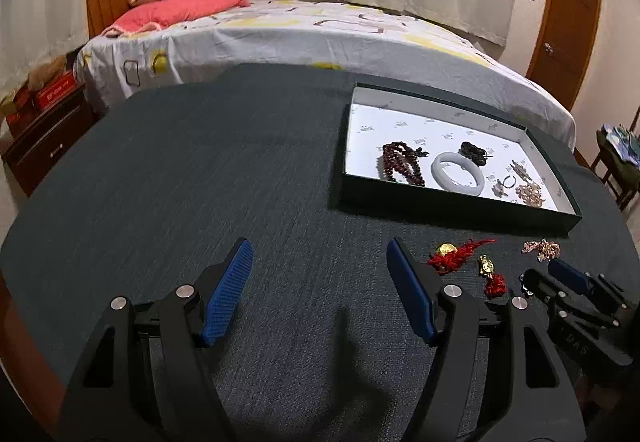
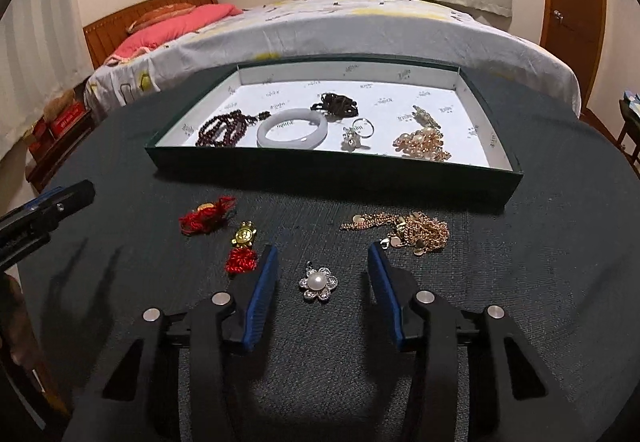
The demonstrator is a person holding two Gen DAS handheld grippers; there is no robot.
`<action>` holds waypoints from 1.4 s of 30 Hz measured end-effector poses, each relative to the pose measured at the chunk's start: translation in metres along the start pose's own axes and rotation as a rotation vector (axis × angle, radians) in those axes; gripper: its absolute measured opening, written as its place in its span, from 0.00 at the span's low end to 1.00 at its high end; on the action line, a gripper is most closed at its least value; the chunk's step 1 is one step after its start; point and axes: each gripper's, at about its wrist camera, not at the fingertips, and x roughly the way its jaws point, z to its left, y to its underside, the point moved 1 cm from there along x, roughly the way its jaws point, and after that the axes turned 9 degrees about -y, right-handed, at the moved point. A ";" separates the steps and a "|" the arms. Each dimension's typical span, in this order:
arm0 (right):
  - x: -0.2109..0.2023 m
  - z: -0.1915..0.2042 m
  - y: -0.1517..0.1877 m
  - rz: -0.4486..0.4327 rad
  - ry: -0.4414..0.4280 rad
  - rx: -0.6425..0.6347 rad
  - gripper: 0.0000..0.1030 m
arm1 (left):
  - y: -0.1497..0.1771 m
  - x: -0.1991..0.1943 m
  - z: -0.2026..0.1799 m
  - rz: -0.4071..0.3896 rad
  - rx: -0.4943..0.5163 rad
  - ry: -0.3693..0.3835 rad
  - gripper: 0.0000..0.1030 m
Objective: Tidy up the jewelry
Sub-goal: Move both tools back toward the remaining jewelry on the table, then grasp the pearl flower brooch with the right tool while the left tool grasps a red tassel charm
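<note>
we held the right gripper (image 2: pixel 322 266) wide open, empty, straddling the pearl flower pendant (image 2: pixel 318 284) on the dark table (image 2: pixel 520 282). left gripper (image 1: pixel 320 262) gaped empty, well left of the tray (image 2: pixel 328 172).

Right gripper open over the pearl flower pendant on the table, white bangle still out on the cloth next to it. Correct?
Not quite. The white bangle already lies inside the green tray, between the dark red beads and the ring; the right wrist view shows it. The rest holds: the right gripper is open, with the pearl flower pendant on the table between its fingers.
</note>
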 end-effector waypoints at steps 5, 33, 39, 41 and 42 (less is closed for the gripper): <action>0.006 0.001 0.004 0.045 0.003 -0.004 0.35 | 0.003 -0.002 -0.003 -0.002 0.012 0.009 0.66; -0.046 -0.062 0.014 -0.045 0.034 0.080 0.22 | 0.032 -0.006 -0.109 0.053 0.135 0.186 0.66; -0.054 -0.083 0.015 -0.065 0.030 0.126 0.22 | 0.037 0.005 -0.142 0.075 0.186 0.188 0.53; -0.055 -0.086 0.015 -0.070 0.022 0.142 0.22 | 0.038 0.010 -0.147 0.091 0.190 0.188 0.49; -0.055 -0.087 0.016 -0.071 0.017 0.146 0.22 | 0.039 0.012 -0.148 0.098 0.193 0.184 0.48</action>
